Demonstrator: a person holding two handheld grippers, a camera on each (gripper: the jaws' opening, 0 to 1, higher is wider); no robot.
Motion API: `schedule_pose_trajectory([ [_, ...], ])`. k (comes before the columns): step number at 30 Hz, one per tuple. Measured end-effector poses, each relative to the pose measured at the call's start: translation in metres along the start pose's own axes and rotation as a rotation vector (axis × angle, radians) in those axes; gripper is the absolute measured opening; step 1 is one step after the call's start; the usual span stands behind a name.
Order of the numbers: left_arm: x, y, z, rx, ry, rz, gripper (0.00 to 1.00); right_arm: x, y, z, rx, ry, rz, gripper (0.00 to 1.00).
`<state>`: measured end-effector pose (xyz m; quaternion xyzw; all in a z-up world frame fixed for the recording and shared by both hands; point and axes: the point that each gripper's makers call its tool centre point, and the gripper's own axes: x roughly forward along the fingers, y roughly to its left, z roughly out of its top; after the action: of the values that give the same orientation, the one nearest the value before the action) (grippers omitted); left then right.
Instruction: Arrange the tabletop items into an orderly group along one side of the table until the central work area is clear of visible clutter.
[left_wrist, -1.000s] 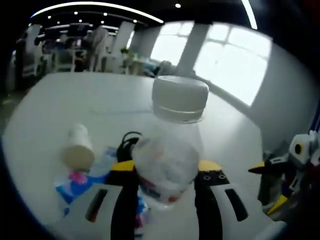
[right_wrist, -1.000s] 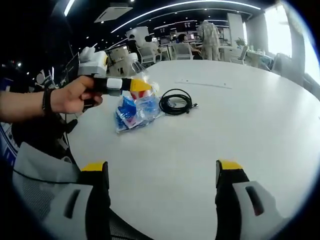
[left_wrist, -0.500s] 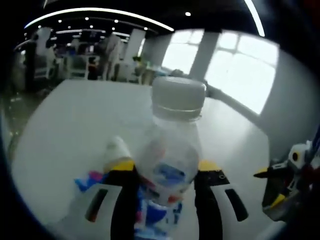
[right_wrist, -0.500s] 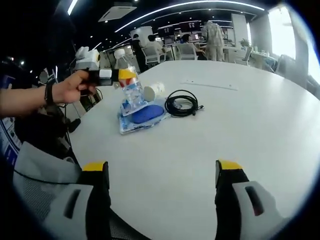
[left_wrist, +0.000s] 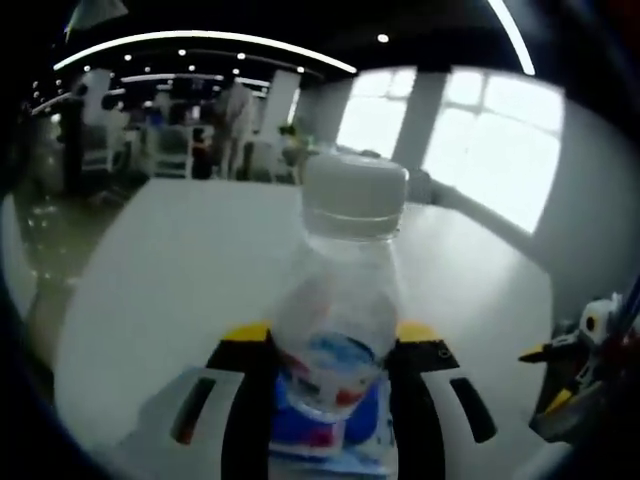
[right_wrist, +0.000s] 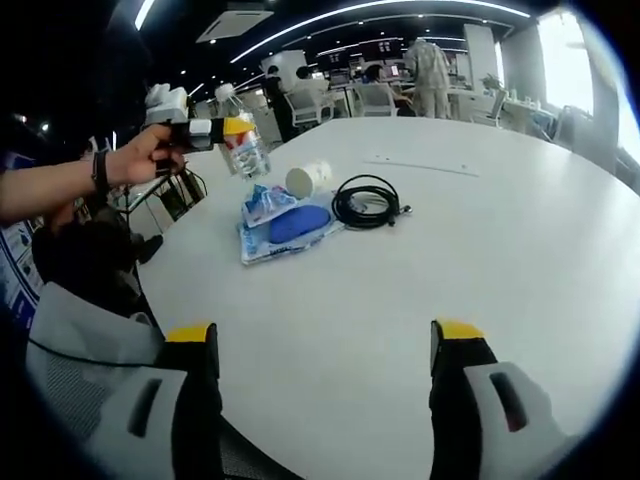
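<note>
Clear bottle (left_wrist: 338, 330), light and slippery, is held mid-body by the left gripper (left_wrist: 330, 350) above the blue packet (right_wrist: 285, 225); right gripper (right_wrist: 325, 345) fingers are spread wide, empty.

One bottle (right_wrist: 243, 147) is up off the table (right_wrist: 520, 230). On the table lie one blue packet (right_wrist: 288, 226), one white cup (right_wrist: 307, 179) on its side, and one coiled black cable (right_wrist: 366, 201). Four loose items altogether.

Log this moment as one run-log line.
left gripper: shut on water bottle, lifted | right gripper: open, empty | table: blue packet, black cable, white cup
</note>
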<state>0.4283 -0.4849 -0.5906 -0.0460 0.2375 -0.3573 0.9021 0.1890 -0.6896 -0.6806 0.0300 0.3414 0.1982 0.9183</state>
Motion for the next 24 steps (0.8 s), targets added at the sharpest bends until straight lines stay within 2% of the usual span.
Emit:
schedule_pose_trajectory([
  [5,-0.010,0.017,0.006,0.010,-0.003,0.026,0.40,-0.001,-0.001,-0.001,0.005,0.001,-0.003,0.87],
  [10,-0.019,0.035,0.005,0.007,0.000,0.055,0.40,-0.001,-0.002,-0.002,0.009,0.002,-0.005,0.86],
  [17,-0.031,0.059,-0.006,0.007,0.023,0.098,0.40,-0.002,-0.003,-0.006,0.014,0.007,-0.009,0.85],
  [24,-0.046,0.082,-0.015,-0.020,0.022,0.145,0.40,-0.003,-0.006,-0.006,0.019,0.008,-0.016,0.85],
])
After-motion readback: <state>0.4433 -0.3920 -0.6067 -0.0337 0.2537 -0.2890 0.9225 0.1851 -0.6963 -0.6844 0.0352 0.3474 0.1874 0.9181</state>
